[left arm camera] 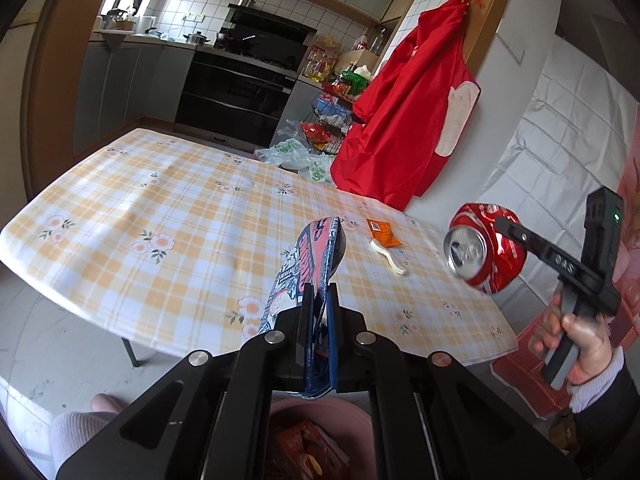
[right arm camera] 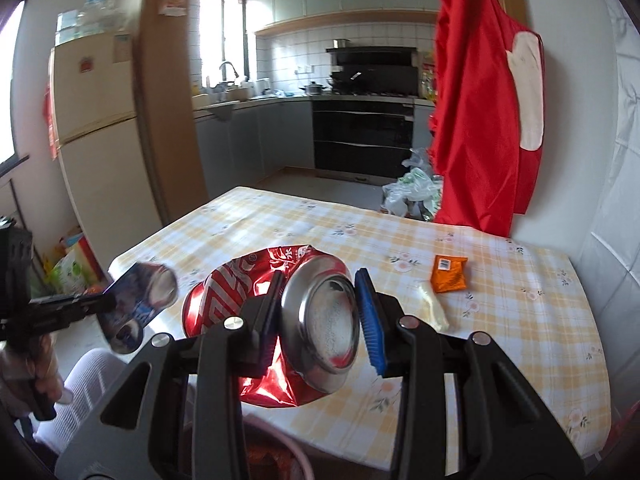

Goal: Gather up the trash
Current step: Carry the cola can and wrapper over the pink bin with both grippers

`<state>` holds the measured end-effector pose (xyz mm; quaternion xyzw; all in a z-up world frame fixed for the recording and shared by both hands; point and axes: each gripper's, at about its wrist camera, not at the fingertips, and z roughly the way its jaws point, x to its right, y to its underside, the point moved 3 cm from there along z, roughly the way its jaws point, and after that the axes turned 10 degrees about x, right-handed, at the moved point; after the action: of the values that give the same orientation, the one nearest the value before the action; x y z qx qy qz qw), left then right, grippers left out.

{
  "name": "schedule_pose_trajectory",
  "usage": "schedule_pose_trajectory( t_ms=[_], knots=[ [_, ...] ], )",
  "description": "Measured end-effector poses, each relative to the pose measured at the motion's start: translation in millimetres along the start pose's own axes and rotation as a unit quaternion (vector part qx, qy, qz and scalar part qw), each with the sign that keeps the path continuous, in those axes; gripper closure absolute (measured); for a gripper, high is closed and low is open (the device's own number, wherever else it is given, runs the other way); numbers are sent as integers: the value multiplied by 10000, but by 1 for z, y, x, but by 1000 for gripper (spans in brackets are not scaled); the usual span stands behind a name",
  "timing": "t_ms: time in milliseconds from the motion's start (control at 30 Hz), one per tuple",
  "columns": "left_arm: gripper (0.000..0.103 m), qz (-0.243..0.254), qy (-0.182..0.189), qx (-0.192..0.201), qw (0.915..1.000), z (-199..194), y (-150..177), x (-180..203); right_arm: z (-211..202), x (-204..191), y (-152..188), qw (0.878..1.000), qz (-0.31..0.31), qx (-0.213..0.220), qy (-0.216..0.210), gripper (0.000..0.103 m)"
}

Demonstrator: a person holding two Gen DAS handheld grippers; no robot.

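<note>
A crushed red can (right arm camera: 280, 320) is clamped between the pads of the right gripper (right arm camera: 320, 316), held above the near edge of the desk (left arm camera: 160, 208). Left of the can, the left gripper (left arm camera: 320, 308) is closed tight on a flattened blue-and-pink wrapper (left arm camera: 312, 256). Beyond the can, an orange packet (right arm camera: 450, 274) and a pale plastic scrap (right arm camera: 434, 308) lie on the desk. Below the can, a pink bin (left arm camera: 352, 410) holds red wrappers.
</note>
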<state>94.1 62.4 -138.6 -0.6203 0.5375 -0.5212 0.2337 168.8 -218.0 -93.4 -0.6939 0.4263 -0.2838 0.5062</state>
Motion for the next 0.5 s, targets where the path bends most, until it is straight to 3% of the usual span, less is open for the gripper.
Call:
schedule_pose_trajectory(
  t_ms=[233, 500],
  knots=[
    [97, 43, 100, 44, 9999, -28, 7, 6, -34, -39, 23, 9995, -152, -207, -188, 65],
    [97, -3, 146, 168, 9998, -45, 8, 5, -43, -65, 37, 9971, -396, -526, -384, 65]
  ],
)
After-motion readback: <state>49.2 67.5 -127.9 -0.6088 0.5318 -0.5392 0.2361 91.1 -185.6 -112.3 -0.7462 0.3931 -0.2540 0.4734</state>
